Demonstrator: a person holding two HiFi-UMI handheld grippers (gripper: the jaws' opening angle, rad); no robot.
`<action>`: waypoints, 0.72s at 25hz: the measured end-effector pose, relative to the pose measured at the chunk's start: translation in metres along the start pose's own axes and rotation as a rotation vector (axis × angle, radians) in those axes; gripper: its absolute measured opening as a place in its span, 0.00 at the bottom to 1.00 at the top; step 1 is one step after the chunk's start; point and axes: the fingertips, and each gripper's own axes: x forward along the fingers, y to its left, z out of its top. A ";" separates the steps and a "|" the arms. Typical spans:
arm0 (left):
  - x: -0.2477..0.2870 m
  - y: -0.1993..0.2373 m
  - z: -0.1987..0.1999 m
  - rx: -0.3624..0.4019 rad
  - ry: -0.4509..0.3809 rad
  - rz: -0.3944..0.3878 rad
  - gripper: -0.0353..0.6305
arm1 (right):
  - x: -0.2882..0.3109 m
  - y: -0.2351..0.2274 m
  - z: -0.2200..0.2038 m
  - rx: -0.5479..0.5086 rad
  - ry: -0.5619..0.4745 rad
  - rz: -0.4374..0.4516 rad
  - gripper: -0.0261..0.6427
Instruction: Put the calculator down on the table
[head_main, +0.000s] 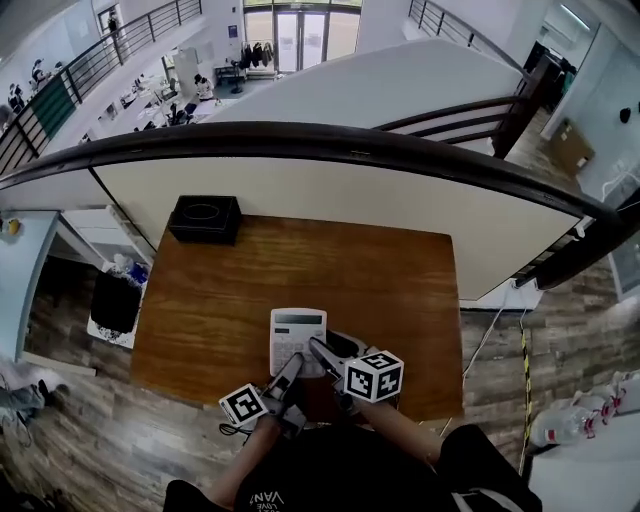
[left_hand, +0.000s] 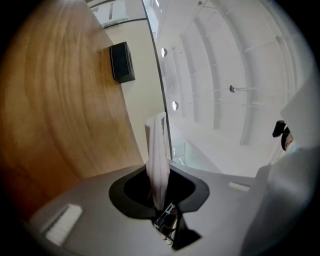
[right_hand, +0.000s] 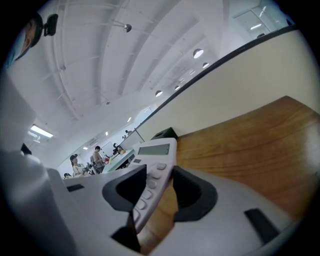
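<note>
The white calculator (head_main: 297, 335), with its grey display at the far end and its pale keys facing up, is over the near middle of the wooden tabletop (head_main: 400, 280), gripped at its near end by the left claw (head_main: 292, 368) and the right claw (head_main: 322, 352).

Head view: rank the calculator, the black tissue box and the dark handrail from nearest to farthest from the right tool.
1. calculator, gripped by the right tool, over the table's near side.
2. black tissue box, on the table's far left corner.
3. dark handrail, beyond the table's far edge.
</note>
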 end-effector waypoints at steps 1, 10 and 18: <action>0.001 0.000 0.002 -0.005 0.018 0.001 0.15 | 0.001 -0.001 0.001 0.007 -0.007 -0.013 0.30; 0.005 0.003 0.028 -0.007 0.155 -0.018 0.15 | 0.016 0.002 0.009 0.047 -0.076 -0.127 0.30; 0.004 0.010 0.044 -0.015 0.282 -0.037 0.15 | 0.026 0.005 0.009 0.093 -0.150 -0.229 0.30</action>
